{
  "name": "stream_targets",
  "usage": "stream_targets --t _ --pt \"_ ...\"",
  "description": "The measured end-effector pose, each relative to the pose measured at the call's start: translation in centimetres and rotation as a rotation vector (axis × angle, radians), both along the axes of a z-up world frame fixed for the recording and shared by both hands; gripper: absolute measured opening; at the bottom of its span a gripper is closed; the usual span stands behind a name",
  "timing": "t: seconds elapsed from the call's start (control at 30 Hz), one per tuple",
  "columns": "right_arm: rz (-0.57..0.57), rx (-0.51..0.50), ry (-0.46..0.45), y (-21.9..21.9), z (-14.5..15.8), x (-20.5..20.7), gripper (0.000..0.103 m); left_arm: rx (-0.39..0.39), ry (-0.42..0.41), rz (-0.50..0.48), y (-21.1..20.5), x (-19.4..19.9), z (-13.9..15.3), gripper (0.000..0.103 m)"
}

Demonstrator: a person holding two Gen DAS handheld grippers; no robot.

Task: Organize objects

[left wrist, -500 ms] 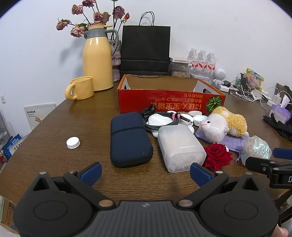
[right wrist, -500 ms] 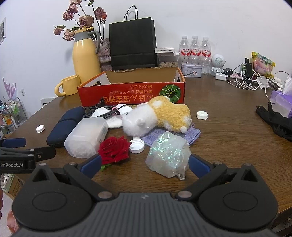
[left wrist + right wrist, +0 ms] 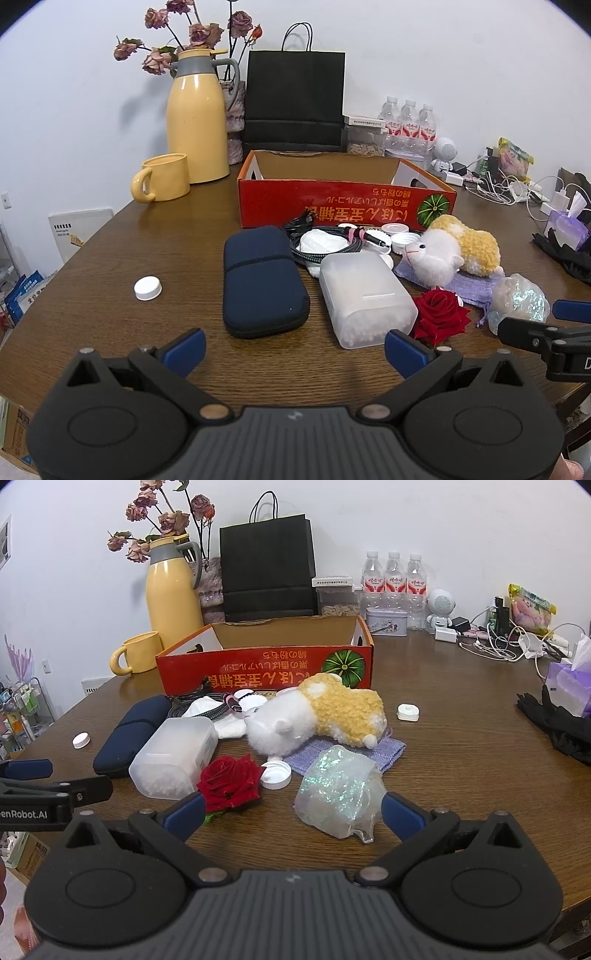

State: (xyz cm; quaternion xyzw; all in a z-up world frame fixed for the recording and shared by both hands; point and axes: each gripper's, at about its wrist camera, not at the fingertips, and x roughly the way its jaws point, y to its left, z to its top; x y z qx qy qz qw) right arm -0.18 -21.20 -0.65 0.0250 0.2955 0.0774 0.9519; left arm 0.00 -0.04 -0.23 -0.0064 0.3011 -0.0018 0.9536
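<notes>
Hovering low over the near edge of the desk [image 3: 92, 258], the left gripper [image 3: 294, 346] and right gripper [image 3: 291, 810] both hold their jaws spread wide, gripping nothing. Just beyond lie a navy case [image 3: 260, 282], frosted container [image 3: 364, 295], red rose [image 3: 231, 781] and iridescent pouch [image 3: 338, 788]. Behind them a plush toy [image 3: 317, 714] rests against the open red box [image 3: 332, 199].

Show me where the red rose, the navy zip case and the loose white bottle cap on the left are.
red rose [image 3: 229, 780], right wrist view, centre of the bloom.
navy zip case [image 3: 262, 282], left wrist view, middle of its top face.
white bottle cap [image 3: 147, 288], left wrist view, its flat top.
</notes>
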Motion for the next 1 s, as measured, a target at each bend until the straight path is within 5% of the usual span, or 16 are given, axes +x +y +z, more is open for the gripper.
stream_targets --t 1.0 --pt "-0.002 -0.004 -0.005 0.13 0.17 -0.02 0.103 0.0 -0.008 -0.016 0.03 -0.26 0.34 0.103"
